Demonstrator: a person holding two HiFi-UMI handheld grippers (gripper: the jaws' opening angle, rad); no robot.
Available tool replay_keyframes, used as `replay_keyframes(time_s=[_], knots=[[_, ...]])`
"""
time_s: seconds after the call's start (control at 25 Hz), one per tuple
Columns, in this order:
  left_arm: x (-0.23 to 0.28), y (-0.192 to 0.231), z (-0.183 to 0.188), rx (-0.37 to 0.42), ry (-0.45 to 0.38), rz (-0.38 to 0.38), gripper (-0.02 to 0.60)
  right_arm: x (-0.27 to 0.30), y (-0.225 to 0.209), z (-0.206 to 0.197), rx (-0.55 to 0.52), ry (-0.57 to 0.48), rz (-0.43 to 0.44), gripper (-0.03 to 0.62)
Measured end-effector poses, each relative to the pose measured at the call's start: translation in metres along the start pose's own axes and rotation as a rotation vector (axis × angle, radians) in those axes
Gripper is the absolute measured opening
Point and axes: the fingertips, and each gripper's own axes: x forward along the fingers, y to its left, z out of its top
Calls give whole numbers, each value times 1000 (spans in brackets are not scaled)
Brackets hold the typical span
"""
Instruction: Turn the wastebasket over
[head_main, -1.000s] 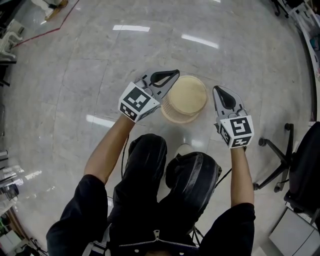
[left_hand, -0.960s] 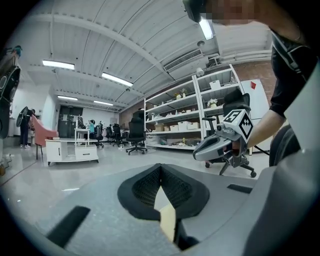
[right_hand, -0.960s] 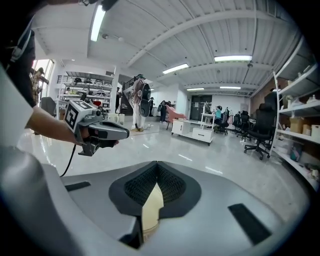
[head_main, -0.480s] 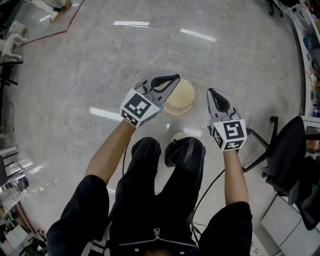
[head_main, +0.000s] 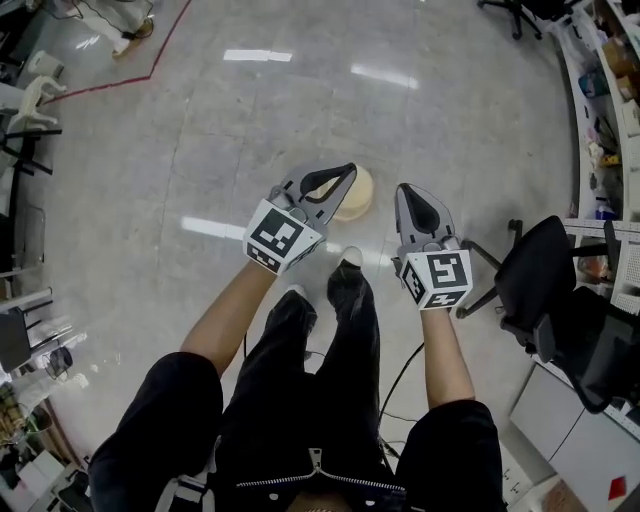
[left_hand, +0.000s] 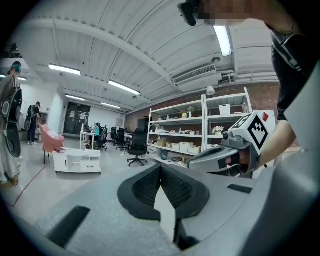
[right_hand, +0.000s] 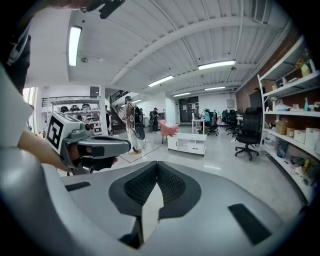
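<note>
No legible txt, labels, brands or nos. on anything in any view

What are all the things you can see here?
wastebasket: one, tan, on the floor, partly behind the left tongs
floor: one, shiny grey, all around
line: one, red, on the floor, far left
chair: one near, black, at right
shelves: one unit, white, by the brick wall
cabinet: one, white, low, mid-room
left tongs: one, grey, shut, empty
right tongs: one, grey, shut, empty
legs: two, black trousers, below
</note>
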Motion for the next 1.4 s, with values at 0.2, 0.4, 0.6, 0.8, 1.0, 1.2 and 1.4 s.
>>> replay_keyframes(time_s=[0.2,0.4,0.6,0.8,1.0,1.2,1.4], knots=[[-44,-28,71,22,-4,25,6,-58,33,49,57,-13,-88,11],[-93,-48,118,33,-19,38,5,-101,71,82,102,-31,-134,12],[-148,-66,143,0,-39,75,5,-148,105,109,95,-97,-194,12],[-197,-84,135,-9,-26,77,5,-189,144,116,75,-139,-235,12],[-210,-100,133,4,-20,62,5,-204,159,114,60,-146,-244,11],[-215,-103,131,4,-21,61,5,-200,164,108,70,-130,-245,9],[-221,-101,132,-19,-24,63,5,-191,169,107,77,-115,-233,9]])
